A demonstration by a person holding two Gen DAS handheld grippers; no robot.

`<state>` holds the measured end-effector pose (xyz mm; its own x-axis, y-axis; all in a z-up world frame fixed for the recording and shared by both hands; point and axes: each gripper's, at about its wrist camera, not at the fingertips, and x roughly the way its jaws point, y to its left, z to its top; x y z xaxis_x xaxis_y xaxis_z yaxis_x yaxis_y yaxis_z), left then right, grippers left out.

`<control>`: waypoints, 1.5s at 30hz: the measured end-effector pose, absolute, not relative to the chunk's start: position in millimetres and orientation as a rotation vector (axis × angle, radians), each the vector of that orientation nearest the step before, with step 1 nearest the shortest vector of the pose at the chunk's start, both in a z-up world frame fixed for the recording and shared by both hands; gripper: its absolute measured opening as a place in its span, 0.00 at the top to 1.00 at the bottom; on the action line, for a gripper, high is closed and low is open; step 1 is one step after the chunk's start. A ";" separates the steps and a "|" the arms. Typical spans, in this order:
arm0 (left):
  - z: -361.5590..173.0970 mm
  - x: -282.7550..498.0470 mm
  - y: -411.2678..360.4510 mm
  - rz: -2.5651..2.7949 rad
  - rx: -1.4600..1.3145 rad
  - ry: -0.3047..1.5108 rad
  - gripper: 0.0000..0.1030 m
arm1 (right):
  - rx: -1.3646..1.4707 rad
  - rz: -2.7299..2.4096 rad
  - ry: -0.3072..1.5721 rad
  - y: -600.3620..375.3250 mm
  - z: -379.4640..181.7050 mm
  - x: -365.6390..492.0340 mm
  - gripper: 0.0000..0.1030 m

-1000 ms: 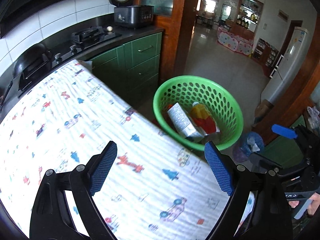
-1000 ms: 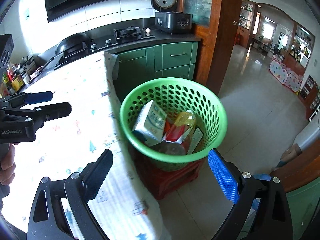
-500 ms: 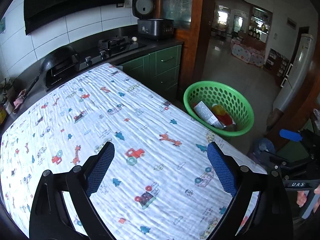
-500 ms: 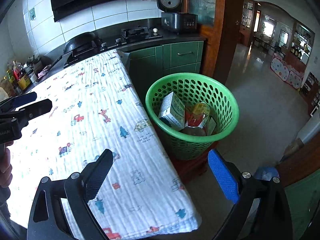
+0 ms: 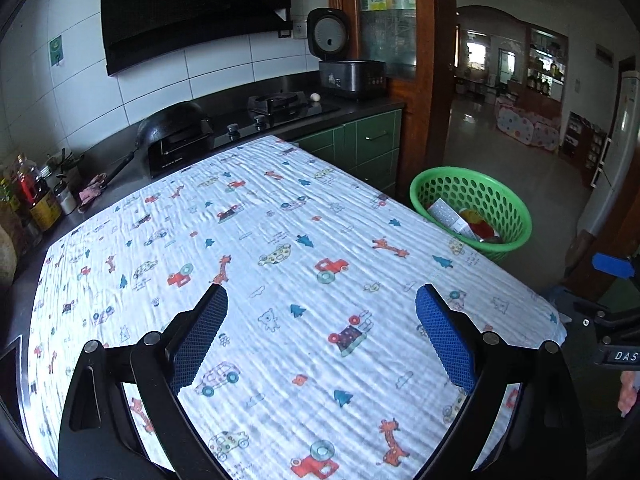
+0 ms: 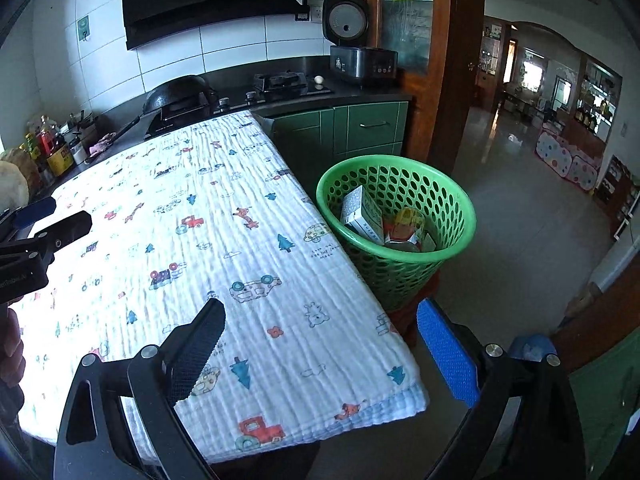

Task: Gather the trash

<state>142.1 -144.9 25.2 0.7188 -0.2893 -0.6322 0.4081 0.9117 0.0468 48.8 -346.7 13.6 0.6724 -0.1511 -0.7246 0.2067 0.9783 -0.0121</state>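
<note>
Right wrist: green basket (image 6: 460, 216) (trash inside) beyond spread, empty right tool (image 6: 320, 344).

You can read very little here. On the body of the right gripper (image 5: 618, 354), at the left camera's right edge, white letters spell "DAS" before the frame cuts them off. On the tablecloth (image 6: 326, 251), near the green basket, small print sits under a car drawing; its second line seems to read "FOR THE", the rest too small. The white carton (image 6: 362, 216) in the basket carries print you cannot make out.
</note>
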 end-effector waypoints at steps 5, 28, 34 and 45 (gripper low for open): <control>27.5 121.8 -127.7 -0.343 0.184 0.627 0.06 | 0.029 -0.228 0.780 -331.5 12.2 30.6 0.09; 16.5 69.2 -98.0 -0.241 0.176 0.586 0.05 | 0.067 -0.185 0.723 -310.7 16.3 -12.4 0.08; 13.8 64.8 -90.8 -0.226 0.171 0.587 0.05 | 0.068 -0.181 0.723 -308.8 15.5 -13.1 0.08; 19.6 54.9 -88.8 -0.197 0.176 0.538 0.05 | 0.072 -0.168 0.700 -301.0 16.6 -15.7 0.08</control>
<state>54.9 -88.8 19.6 0.8404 -0.1400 -0.5236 0.2318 0.9661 0.1137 -15.7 -301.0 16.6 0.7517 -0.1293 -0.6467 0.1776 0.9841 0.0096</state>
